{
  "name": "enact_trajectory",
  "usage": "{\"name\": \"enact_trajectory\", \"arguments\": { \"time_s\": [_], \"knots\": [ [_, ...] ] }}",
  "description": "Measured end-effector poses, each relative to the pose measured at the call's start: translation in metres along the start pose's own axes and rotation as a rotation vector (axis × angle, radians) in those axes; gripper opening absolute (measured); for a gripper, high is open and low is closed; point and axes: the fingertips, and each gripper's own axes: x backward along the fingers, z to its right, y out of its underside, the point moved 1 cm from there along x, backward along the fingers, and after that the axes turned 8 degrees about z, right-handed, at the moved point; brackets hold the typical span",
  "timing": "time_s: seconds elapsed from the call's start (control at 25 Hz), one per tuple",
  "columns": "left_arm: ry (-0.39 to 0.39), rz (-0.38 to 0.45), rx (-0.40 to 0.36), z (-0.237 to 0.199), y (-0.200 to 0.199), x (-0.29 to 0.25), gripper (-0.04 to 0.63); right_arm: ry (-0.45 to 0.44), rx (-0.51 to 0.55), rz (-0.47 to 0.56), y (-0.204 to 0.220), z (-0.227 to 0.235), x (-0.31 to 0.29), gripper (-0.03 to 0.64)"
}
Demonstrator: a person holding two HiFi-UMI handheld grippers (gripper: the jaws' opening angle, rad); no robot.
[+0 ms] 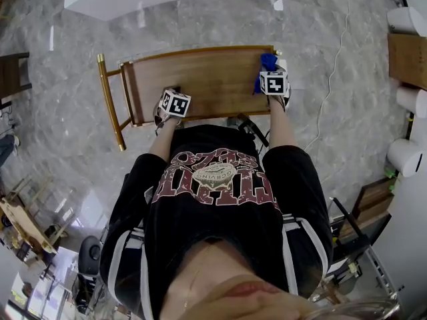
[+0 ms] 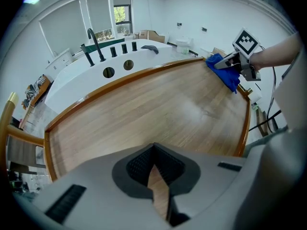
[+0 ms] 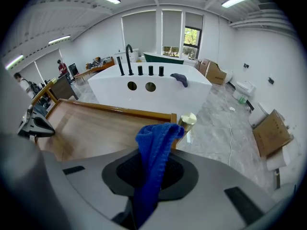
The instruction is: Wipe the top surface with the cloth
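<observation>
right gripper point(image 3: 149, 176): jaws clamped on the blue cloth point(image 3: 156, 147), a fold standing up out of the pads. the cloth sits at the far right corner of the wooden top point(image 1: 213, 79), beside the gold-capped leg point(image 3: 188, 121). contact with the wood looks likely in the left gripper view, not certain.

left gripper point(image 2: 153, 176): jaws drawn together, nothing held, only wood showing through the slit. it hangs over the near left edge.

progress, judged: no wet track or streak is visible, so how much is wiped cannot be told. most of the top probably remains.

surface: bare, glossy planks with a raised rim. room: grey marbled floor point(image 1: 67, 112), white bathtub point(image 3: 148, 87) with black taps behind.
</observation>
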Motion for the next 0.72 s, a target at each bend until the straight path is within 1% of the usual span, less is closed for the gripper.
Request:
{"name": "enact_trajectory", "arguments": {
  "time_s": [0.16, 0.2, 0.4, 0.72],
  "knots": [
    [0.0, -0.002, -0.005, -0.002, 0.001, -0.001, 0.049, -0.003, 0.071, -0.02, 0.006, -0.006, 0.005, 0.064],
    [0.001, -0.001, -0.005, -0.001, 0.001, 0.0, 0.049, -0.002, 0.075, -0.022, 0.008, -0.006, 0.007, 0.064],
    [-0.003, -0.001, -0.012, 0.005, 0.005, -0.001, 0.049, 0.011, 0.035, -0.007, 0.022, -0.003, 0.018, 0.064],
    [-0.008, 0.011, -0.009, -0.001, 0.002, -0.001, 0.049, 0.006, 0.041, -0.013, 0.029, -0.008, 0.023, 0.064]
  ]
}}
